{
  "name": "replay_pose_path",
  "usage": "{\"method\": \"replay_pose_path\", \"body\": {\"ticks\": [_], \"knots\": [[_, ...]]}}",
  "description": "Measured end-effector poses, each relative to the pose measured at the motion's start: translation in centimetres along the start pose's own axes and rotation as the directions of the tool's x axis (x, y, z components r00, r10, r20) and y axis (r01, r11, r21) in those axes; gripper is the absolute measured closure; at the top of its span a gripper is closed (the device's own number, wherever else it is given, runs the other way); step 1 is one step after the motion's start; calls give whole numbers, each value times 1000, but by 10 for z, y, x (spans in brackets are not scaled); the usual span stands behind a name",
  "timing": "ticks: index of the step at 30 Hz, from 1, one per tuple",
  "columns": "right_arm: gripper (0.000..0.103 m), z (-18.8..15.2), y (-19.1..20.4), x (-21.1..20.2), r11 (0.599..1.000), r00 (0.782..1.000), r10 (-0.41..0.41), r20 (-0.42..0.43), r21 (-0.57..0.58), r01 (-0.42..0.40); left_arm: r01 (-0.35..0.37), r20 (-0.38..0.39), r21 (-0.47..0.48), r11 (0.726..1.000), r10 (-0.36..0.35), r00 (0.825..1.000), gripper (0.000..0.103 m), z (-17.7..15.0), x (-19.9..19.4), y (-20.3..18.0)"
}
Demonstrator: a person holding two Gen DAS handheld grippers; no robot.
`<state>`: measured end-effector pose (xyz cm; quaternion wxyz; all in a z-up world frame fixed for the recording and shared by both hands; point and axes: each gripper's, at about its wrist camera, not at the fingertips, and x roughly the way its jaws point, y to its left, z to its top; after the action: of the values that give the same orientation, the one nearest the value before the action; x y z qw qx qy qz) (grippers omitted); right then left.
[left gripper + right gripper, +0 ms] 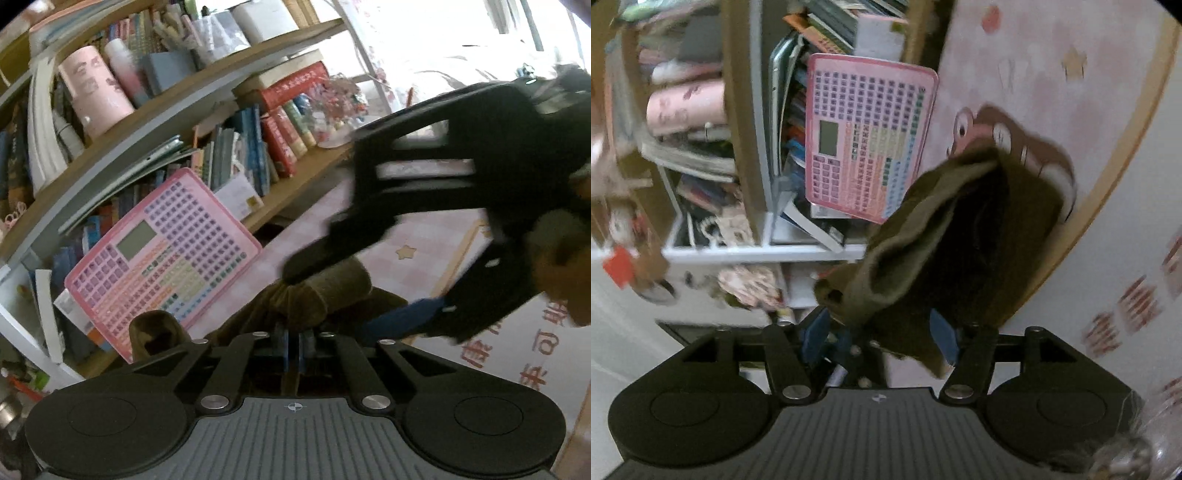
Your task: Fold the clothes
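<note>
An olive-brown garment (310,295) hangs bunched in front of my left gripper (294,347), whose blue pads are shut on its edge. My right gripper (332,284) comes in from the right in the left wrist view, one black finger above the cloth and a blue pad below it. In the right wrist view the same garment (945,236) drapes between the blue pads (814,334) of my right gripper (879,336), which stand wide apart; the cloth lies loose across the opening.
A wooden bookshelf (207,77) full of books stands behind. A pink keyboard toy (162,262) leans against it and shows again in the right wrist view (868,136). A pink checked mat (424,229) with a cartoon animal (1015,140) lies below.
</note>
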<state>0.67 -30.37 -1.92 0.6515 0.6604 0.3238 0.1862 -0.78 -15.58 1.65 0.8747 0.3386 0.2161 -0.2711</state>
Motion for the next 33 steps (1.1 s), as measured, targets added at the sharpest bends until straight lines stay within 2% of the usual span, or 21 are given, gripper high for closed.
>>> {"method": "replay_pose_path", "body": {"ticks": [1,2,5,6,8,10,12,15,17,20,22,24,25,26,28,29,30,31,32,33], "knots": [[53,0,-1,2,1000,1000,-3,20,16,2,4,0,5,1000,-4,1000,99,-1,-3,-3],[69,0,-1,3,1000,999,-8,34,25,7,8,-4,6,1000,-8,1000,99,-2,-5,-5],[86,2,-1,5,999,998,-22,65,44,19,18,-20,-3,1000,-18,1000,99,-5,-7,-9],[88,3,2,4,999,996,-36,75,29,34,24,-23,-9,1000,-24,999,92,-6,-8,-9],[91,8,10,1,997,992,-75,98,-22,77,52,-1,-46,998,-52,999,90,-8,-17,-4],[91,16,21,-5,990,986,-102,133,-82,114,99,41,-133,986,-95,995,90,-9,-31,10],[92,30,42,-17,976,975,-100,197,-169,134,140,92,-241,960,-121,988,90,-14,-45,30],[92,56,88,-39,932,951,-51,305,-328,155,145,158,-421,895,-85,984,90,-26,-64,65],[92,70,135,-51,876,935,17,355,-456,157,124,188,-517,847,-29,982,90,-36,-74,88],[92,76,211,-62,764,930,165,330,-639,91,102,207,-630,770,40,978,89,-52,-86,116],[92,58,252,-58,650,944,213,250,-758,54,72,199,-669,740,85,976,89,-61,-89,128],[92,38,290,-52,516,958,239,159,-856,14,51,185,-694,718,110,976,89,-71,-90,137],[92,25,300,-44,468,969,220,113,-884,-3,40,175,-708,705,121,977,89,-77,-91,140],[92,10,299,-30,439,984,171,59,-898,-22,27,159,-723,690,128,979,89,-84,-91,143],[92,-17,277,6,418,999,37,-34,-907,-46,5,122,-752,659,132,984,89,-100,-90,150],[92,-30,252,29,442,996,-61,-71,-896,-37,-5,103,-765,644,131,986,89,-109,-89,153],[92,-43,220,52,478,979,-170,-108,-878,-14,-12,86,-775,631,124,989,89,-118,-89,155],[92,-56,189,76,510,950,-276,-149,-860,13,-20,67,-784,620,116,991,89,-126,-89,157],[92,-69,158,100,539,907,-376,-192,-841,45,-29,44,-789,614,103,994,88,-135,-88,158],[92,-81,128,119,548,860,-464,-212,-831,91,-38,21,-791,610,90,996,88,-143,-87,159]]}}
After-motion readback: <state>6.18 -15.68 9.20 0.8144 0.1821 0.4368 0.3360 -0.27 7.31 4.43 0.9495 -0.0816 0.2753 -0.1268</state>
